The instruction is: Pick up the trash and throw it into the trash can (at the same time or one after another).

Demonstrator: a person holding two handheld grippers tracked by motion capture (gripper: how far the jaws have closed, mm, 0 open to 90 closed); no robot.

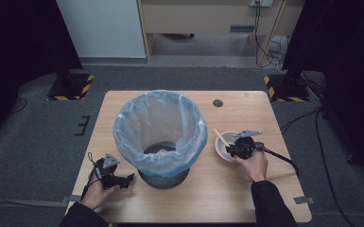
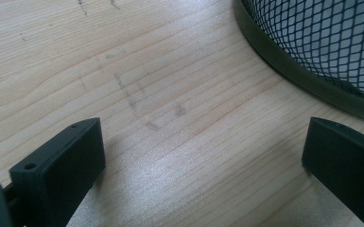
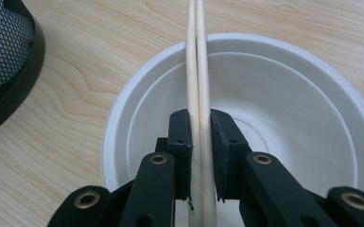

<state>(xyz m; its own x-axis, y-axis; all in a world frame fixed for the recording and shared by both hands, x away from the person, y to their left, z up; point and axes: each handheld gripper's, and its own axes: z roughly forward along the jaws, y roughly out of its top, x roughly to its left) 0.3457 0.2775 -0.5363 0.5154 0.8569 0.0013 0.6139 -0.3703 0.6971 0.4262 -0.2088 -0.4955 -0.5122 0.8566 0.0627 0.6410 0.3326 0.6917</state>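
Landmark: wire-mesh waste bin (image 1: pixel 162 142), lined with a pale blue plastic bag (image 1: pixel 137 124), standing at the middle of the wooden table (image 1: pixel 208 189).

Right gripper (image 3: pixel 200 137): jaws drawn narrow, clamped on a pair of wooden chopsticks (image 3: pixel 196 71). The sticks lie side by side between the pads and run straight out past the far rim of a white paper bowl (image 3: pixel 288 94). Gripper sits over the bowl's inside. In the high view the bowl (image 1: pixel 221 150) rests on the table just right of the bin, apart from it; the chopsticks (image 1: pixel 220 136) slant up and away from the right gripper (image 1: pixel 236 150) toward the bin's rim. The person's right hand (image 1: pixel 254 165) holds the tool from the near side.

Left gripper (image 2: pixel 198 165): jaws wide apart, nothing between them, bare wood grain below. Bin's dark base ring and mesh wall (image 2: pixel 312 52) show just beyond the jaw tips. High view puts the left gripper (image 1: pixel 123 181) low on the table, near left of the bin's base, pointing at it, left hand (image 1: pixel 94 191) behind it.

Small dark round mark (image 1: pixel 218 102) on the tabletop beyond the bin, to its right.
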